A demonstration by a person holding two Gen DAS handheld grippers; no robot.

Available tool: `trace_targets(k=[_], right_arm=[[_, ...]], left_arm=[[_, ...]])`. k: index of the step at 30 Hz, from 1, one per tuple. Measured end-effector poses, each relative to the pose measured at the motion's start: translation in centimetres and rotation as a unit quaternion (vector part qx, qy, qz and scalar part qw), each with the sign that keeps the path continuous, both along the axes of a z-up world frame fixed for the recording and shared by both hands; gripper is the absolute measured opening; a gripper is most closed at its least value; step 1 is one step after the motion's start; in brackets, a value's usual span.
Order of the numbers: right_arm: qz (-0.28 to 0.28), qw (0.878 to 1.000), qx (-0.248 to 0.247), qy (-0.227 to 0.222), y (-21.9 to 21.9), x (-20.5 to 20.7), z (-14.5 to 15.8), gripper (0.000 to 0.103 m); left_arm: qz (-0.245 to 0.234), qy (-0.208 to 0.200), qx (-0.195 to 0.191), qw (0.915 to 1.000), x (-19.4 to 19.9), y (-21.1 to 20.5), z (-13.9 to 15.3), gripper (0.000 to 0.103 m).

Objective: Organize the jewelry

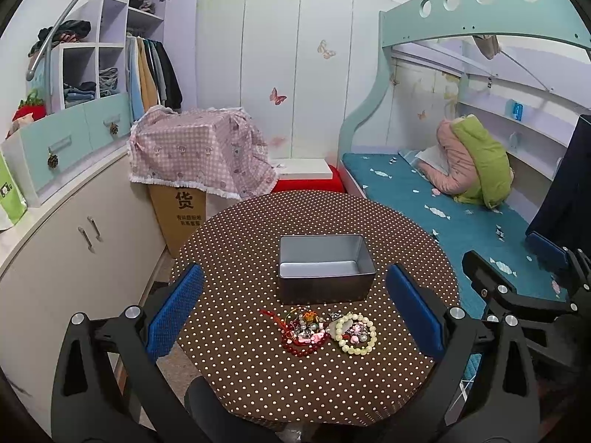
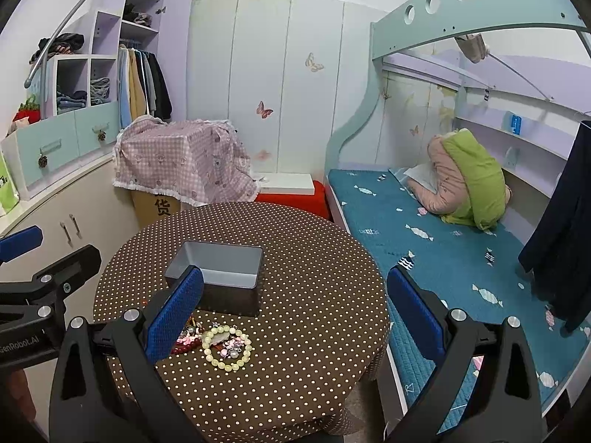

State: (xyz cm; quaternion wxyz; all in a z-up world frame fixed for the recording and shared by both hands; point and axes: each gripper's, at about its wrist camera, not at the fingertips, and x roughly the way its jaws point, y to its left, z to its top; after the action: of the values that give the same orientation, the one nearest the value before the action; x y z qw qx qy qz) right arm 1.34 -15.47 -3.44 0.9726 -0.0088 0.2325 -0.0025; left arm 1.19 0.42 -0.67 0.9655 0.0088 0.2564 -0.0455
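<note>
Grey metal tin [image 1: 325,269] empty on the dotted table [image 1: 258,376], jewelry pile [image 1: 321,330] just before it
My left gripper [image 1: 295,310] and right gripper [image 2: 295,313] both hover with fingers spread wide, holding nothing

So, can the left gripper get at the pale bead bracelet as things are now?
Probably yes. The left gripper is open, and the pale bead bracelet lies uncovered on the table between its fingers, nothing above it. The tin stands behind.

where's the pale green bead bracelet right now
The pale bead bracelet lies on the polka-dot table, at the right end of the jewelry pile, on the near side of the empty metal tin; neither gripper touches it.
</note>
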Motion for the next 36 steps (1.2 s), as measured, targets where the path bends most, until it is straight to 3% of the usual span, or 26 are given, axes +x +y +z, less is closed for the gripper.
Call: trace_targets(k=[36], right_arm=[[0.007,1.000,0.001,0.019,0.13,0.24,-0.34,0.096]], left_arm=[[0.009,0.018,-0.005,0.9998,0.58,0.28,-0.54,0.098]])
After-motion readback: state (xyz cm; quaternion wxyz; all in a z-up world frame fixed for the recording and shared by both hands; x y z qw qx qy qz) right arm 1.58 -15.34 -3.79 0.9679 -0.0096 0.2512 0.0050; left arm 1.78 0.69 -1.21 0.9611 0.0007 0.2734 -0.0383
